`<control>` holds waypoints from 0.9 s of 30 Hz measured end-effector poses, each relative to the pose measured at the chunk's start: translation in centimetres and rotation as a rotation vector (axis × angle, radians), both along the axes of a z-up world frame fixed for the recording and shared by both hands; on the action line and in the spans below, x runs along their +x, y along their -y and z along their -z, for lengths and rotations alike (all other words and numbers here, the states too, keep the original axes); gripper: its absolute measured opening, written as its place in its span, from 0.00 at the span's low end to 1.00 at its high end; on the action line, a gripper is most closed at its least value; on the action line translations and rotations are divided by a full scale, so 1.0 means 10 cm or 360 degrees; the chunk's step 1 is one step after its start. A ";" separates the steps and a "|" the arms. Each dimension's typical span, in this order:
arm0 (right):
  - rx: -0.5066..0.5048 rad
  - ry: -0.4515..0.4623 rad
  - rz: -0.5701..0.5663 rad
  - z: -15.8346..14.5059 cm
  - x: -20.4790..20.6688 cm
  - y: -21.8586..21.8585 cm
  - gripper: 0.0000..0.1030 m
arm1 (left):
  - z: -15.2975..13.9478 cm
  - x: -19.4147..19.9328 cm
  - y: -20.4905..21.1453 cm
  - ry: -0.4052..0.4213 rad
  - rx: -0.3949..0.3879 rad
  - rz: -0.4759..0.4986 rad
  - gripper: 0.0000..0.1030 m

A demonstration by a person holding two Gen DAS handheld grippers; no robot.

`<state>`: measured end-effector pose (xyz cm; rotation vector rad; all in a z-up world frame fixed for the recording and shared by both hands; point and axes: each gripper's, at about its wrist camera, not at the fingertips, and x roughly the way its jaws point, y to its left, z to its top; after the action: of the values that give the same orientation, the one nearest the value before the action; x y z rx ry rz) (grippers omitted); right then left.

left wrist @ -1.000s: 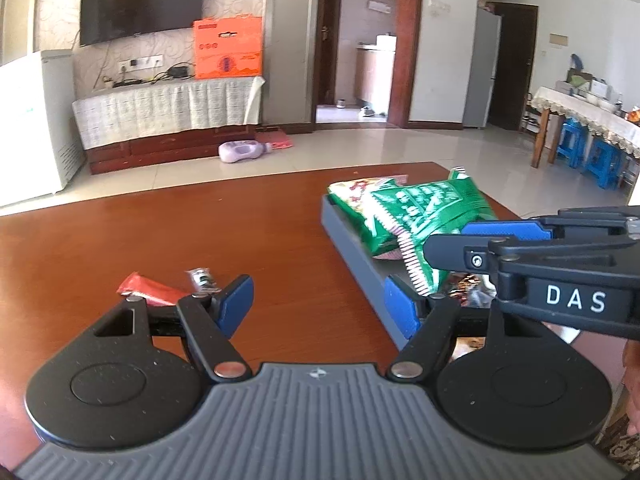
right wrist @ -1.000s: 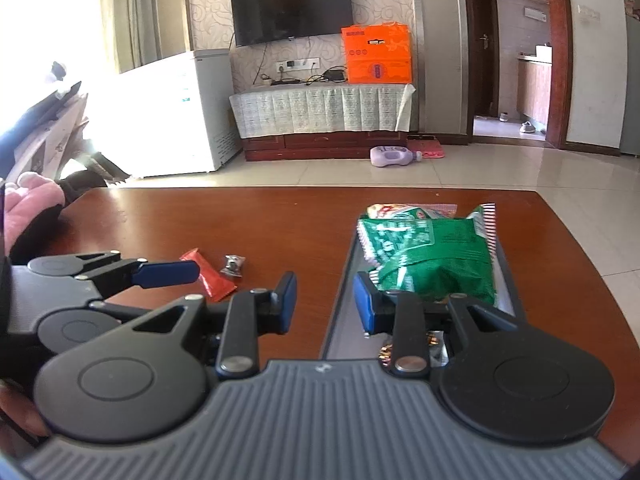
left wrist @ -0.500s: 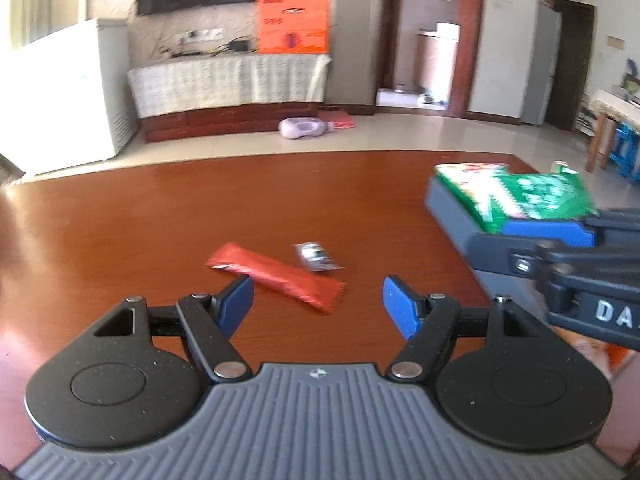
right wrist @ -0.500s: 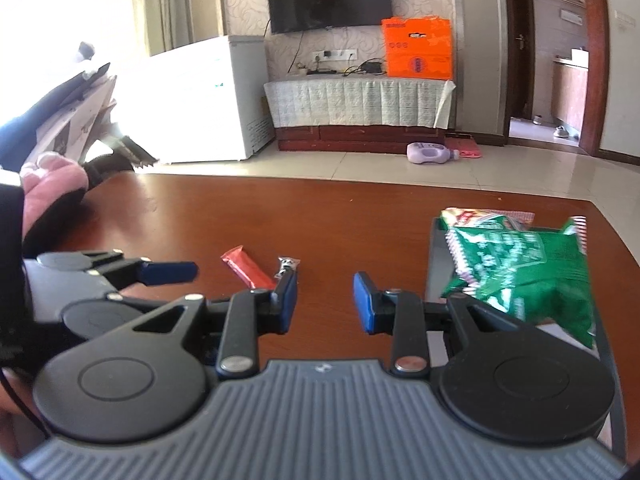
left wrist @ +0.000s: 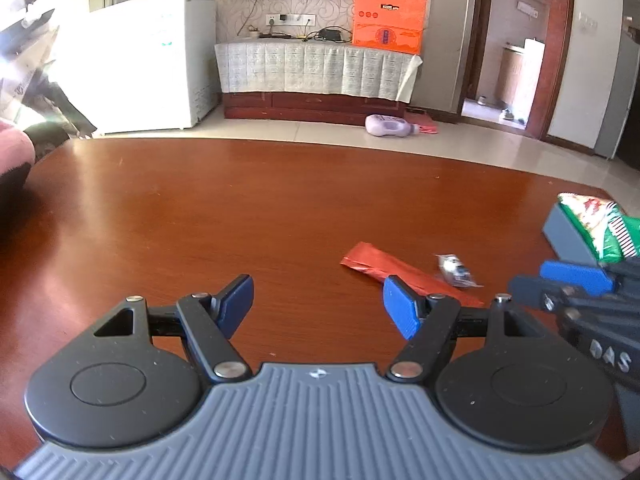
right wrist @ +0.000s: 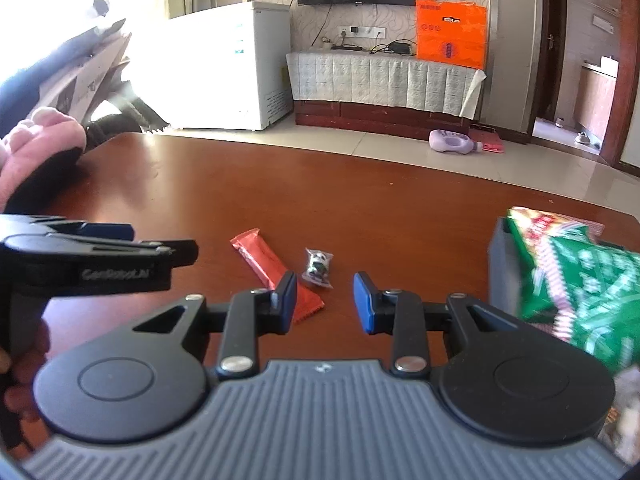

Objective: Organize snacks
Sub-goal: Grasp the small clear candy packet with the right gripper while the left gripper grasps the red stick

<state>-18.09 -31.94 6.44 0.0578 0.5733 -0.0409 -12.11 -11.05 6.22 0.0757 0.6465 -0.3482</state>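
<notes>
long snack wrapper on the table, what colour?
Red, a foil-like long wrapper lying flat on the table; clearest in the right wrist view.

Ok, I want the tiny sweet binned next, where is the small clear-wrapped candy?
The small wrapped candy lies on the brown table, just right of the red snack bar, left of the grey tray.

Counted on the surface (right wrist: pixel 360 200): four kinds, one or two of each.

One red bar (right wrist: pixel 272 268), one small wrapped candy (right wrist: pixel 318 268), one grey tray (right wrist: pixel 502 264), at least two bags in it: one green (right wrist: pixel 584 280), one red-patterned (right wrist: pixel 540 220) beneath. Two tongs: left (left wrist: pixel 318 306), right (right wrist: pixel 325 302), each with two blue pads.
</notes>
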 end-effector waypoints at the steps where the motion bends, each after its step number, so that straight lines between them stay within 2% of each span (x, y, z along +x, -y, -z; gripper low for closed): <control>1: 0.0001 0.0006 0.0003 0.01 0.06 -0.01 0.33 | 0.00 -0.01 0.01 0.0007 0.0009 0.0005 0.74; 5: 0.0040 -0.0006 0.0019 0.10 0.31 -0.03 0.33 | 0.01 0.02 -0.03 0.0016 0.0014 0.0028 0.74; 10: 0.0025 -0.0088 0.0051 0.25 0.54 -0.02 0.33 | 0.03 0.06 -0.04 0.0004 0.0001 0.0049 0.74; 14: 0.0074 -0.0131 0.0069 0.34 0.60 0.01 0.33 | 0.04 0.07 -0.05 -0.0005 -0.0017 0.0055 0.74; 19: 0.0009 -0.0128 0.0027 0.37 0.64 -0.08 0.35 | 0.05 0.10 -0.06 -0.0038 -0.0044 0.0047 0.74; 21: -0.0013 -0.0125 0.0012 0.37 0.66 -0.08 0.33 | 0.05 0.10 -0.05 -0.0030 -0.0032 0.0059 0.74; 23: -0.0007 -0.0137 0.0000 0.36 0.65 -0.07 0.23 | 0.06 0.11 -0.03 -0.0032 -0.0028 0.0066 0.74; 27: 0.0005 -0.0185 -0.0001 0.30 0.52 -0.06 0.21 | 0.07 0.19 0.00 -0.0062 -0.0054 0.0055 0.75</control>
<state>-12.86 -31.31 3.46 0.0587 0.6895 -0.0431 -10.25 -11.07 5.54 0.0479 0.6781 -0.3948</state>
